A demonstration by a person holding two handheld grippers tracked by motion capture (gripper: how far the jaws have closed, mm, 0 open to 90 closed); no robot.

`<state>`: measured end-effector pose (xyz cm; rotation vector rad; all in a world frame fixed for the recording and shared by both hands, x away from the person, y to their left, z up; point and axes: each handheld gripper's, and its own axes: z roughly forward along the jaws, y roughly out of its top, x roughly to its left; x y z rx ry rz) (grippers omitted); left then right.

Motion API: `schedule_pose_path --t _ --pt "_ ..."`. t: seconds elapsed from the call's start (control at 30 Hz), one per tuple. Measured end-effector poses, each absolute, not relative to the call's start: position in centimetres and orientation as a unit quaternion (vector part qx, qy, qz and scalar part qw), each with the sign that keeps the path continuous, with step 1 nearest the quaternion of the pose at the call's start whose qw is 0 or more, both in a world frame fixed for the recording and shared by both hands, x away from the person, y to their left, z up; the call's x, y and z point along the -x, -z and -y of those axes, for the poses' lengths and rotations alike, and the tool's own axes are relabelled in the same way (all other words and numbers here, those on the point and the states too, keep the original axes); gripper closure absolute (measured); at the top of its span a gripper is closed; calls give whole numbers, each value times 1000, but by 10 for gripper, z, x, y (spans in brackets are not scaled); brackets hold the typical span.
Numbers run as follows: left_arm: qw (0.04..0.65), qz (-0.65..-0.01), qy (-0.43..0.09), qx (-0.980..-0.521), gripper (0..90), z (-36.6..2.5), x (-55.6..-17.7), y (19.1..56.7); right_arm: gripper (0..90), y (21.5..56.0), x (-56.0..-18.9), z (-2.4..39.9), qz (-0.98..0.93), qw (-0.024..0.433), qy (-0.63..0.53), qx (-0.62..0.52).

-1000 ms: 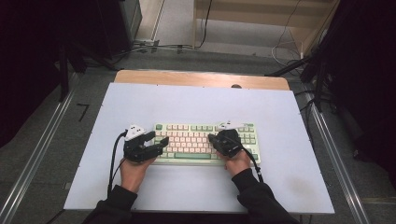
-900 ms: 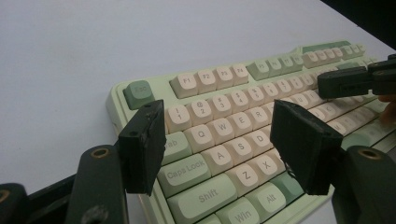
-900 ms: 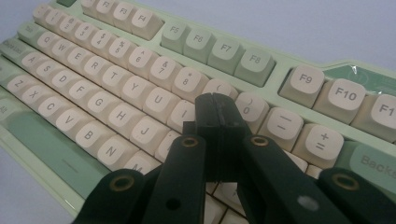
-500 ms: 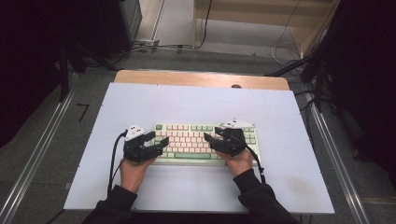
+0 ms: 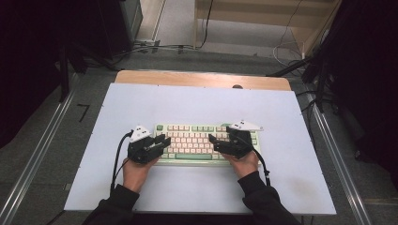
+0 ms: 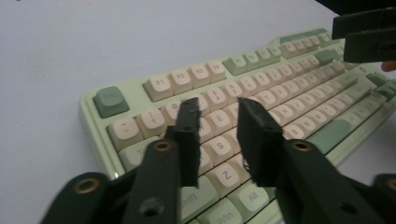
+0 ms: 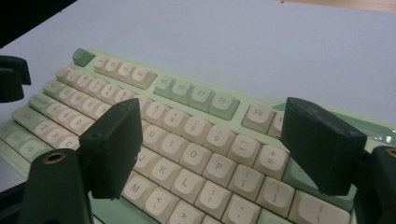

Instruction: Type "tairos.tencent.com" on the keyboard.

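From the high view, a pale green keyboard with cream keycaps (image 5: pixel 206 143) lies near the front middle of the white table top (image 5: pixel 281 112), long side toward the person. The left gripper (image 5: pixel 162 140) hangs over the keyboard's left end, the right gripper (image 5: pixel 217 142) over its right half, both pointing inward toward each other with the middle keys bare between them. Compared with a second ago, the hands sit in much the same places; the right jaws look spread wider than they did, while the left pair has drawn closer together.

In the left gripper view, the two black jaws stand over the letter keys near the keyboard's left end, a narrow gap between them and nothing gripped; they have just been closing. Whether a tip touches a keycap is hard to tell from here. The green Esc key sits off to the left, a row of cream function keys behind it, and green keys line the bottom row.

In the right gripper view, the jaws stand far apart above the right-hand letter and punctuation keys, having just opened, with nothing between them. Green function keys run along the far row.
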<state>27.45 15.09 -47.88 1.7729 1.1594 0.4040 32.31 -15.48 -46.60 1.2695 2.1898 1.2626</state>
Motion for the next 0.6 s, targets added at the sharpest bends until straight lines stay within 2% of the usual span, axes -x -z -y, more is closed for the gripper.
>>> schedule_pose_path --t 0.1,0.6 --pt "466 -463 -162 -737 899 -146 -277 479 194 466 -321 160 -761 159 -440 -449" --pt "420 -466 -149 -764 900 -133 -291 487 200 466 -316 174 -753 163 -437 -464"
